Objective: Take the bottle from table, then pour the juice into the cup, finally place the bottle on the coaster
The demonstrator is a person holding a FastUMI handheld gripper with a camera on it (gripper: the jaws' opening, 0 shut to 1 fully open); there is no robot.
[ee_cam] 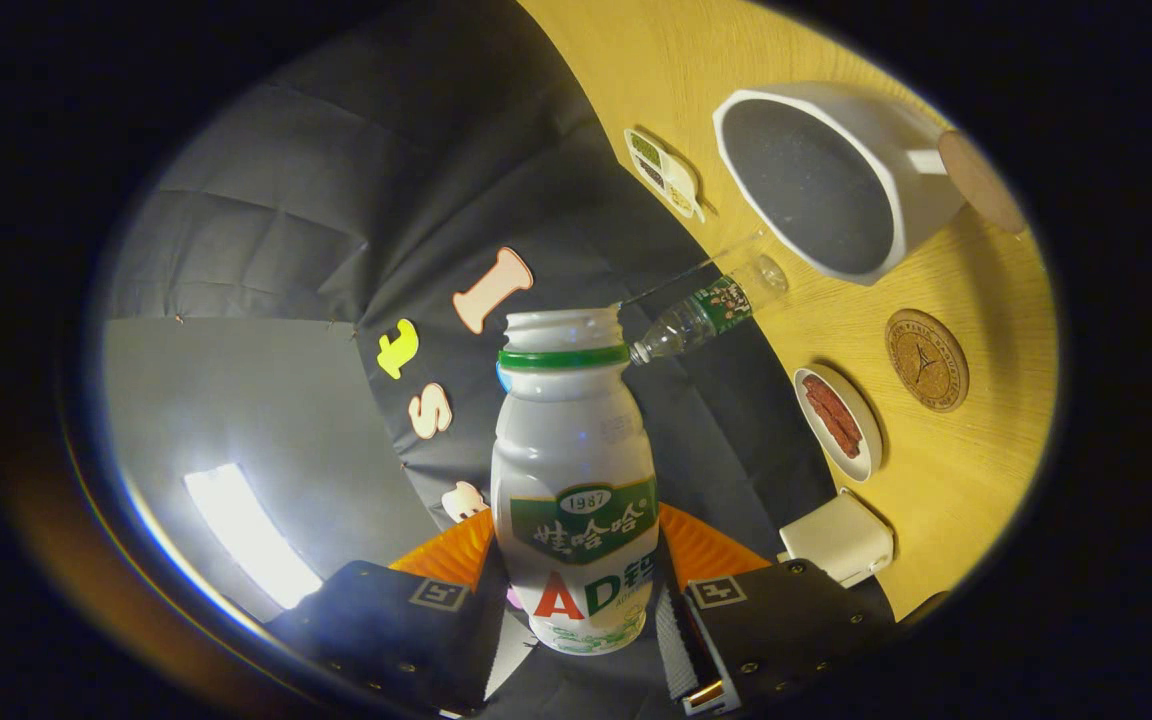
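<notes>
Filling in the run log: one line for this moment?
gripper: shut on bottle | bottle: uncapped, lifted, tilted | cup: beyond | coaster: bare

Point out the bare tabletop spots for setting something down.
With the bottle clamped in the hand-held gripper, bare wood lies beyond the cup, and between coaster and white box. Crowded: cup, clear bottle, meat dish.

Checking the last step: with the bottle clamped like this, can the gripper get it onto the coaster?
Probably yes. The gripper is shut on the bottle, and the round coaster lies bare on the table, between the cup and a small dish.
</notes>
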